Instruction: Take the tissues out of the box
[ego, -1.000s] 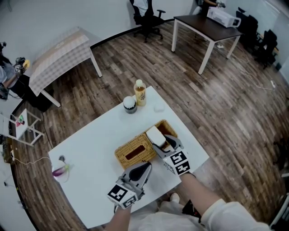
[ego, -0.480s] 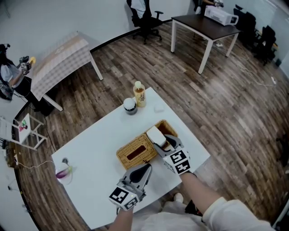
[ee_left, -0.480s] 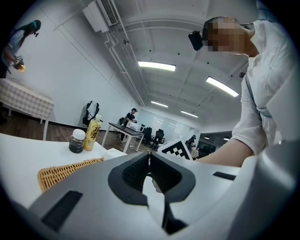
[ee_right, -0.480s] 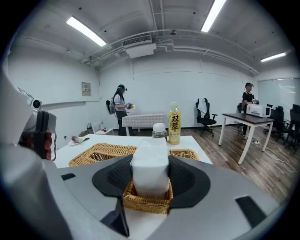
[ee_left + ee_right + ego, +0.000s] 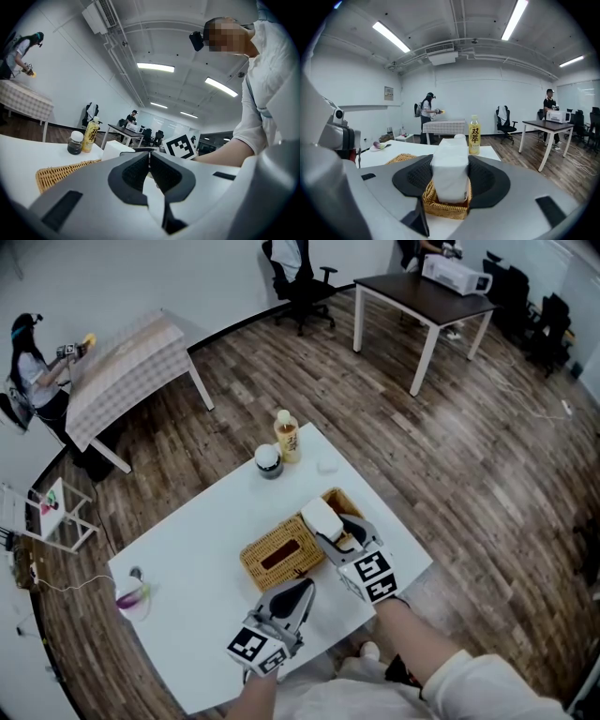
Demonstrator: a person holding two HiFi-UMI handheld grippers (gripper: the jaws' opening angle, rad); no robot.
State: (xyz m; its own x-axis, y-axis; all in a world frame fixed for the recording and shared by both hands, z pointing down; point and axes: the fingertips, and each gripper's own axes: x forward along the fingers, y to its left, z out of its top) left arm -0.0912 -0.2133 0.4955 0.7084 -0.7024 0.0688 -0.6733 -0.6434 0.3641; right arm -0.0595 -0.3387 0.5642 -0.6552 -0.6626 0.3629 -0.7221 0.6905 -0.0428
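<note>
A wicker tissue box [image 5: 281, 554] lies on the white table [image 5: 187, 540]. A white tissue pack [image 5: 321, 518] stands upright out of the box's right end, and my right gripper [image 5: 333, 529] is shut on it. Its jaws have just been closing, with the pack between them. In the right gripper view the pack [image 5: 450, 164] fills the space between the pads above the wicker rim [image 5: 440, 206]. My left gripper [image 5: 302, 589] rests shut at the box's near side, holding nothing; its view shows the pads [image 5: 136, 171] together and the wicker box [image 5: 61, 171] at the left.
A yellow drink bottle [image 5: 287, 435], a dark jar [image 5: 268, 459] and a small white object [image 5: 327, 465] stand at the table's far corner. A bowl with a spoon [image 5: 128, 596] sits at the left edge. Wood floor, other tables and chairs surround the table.
My right gripper has risen slightly with the tissue pack in it. The left gripper has stayed put. A person has come into view at the far left table.
</note>
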